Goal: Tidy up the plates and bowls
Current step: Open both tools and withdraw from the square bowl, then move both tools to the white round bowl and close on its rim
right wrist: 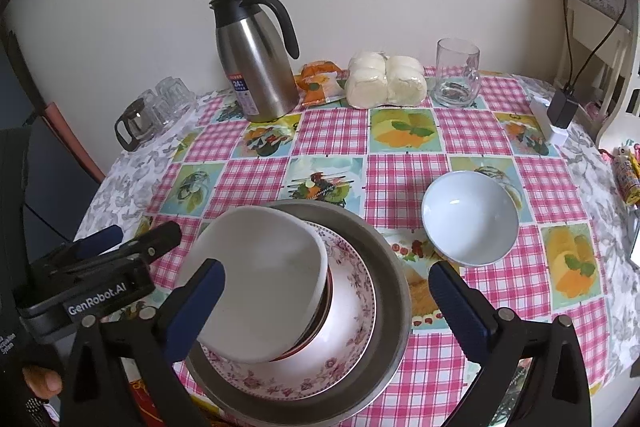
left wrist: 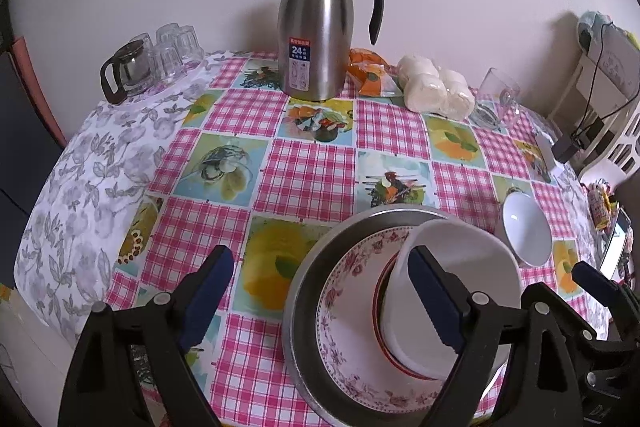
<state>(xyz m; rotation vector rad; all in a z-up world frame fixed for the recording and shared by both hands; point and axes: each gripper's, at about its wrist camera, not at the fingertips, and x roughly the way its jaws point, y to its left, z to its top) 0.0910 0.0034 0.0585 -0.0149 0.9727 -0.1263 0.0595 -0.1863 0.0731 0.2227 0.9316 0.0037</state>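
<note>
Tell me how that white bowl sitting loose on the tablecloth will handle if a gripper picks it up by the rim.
The white bowl looks glazed and glossy, so its rim is probably slippery between pads. It seems to be rigid ceramic or melamine: it will not flex, and may chip if dropped. It already sits tilted on the tablecloth, so a one-sided pinch would likely rock it.

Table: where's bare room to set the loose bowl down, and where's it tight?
Open cloth lies between the thermos and the dish stack, and right of the loose bowl toward the table edge. Crowded: the back row along the wall, with buns and glass, and the left corner with its glass cups.
</note>
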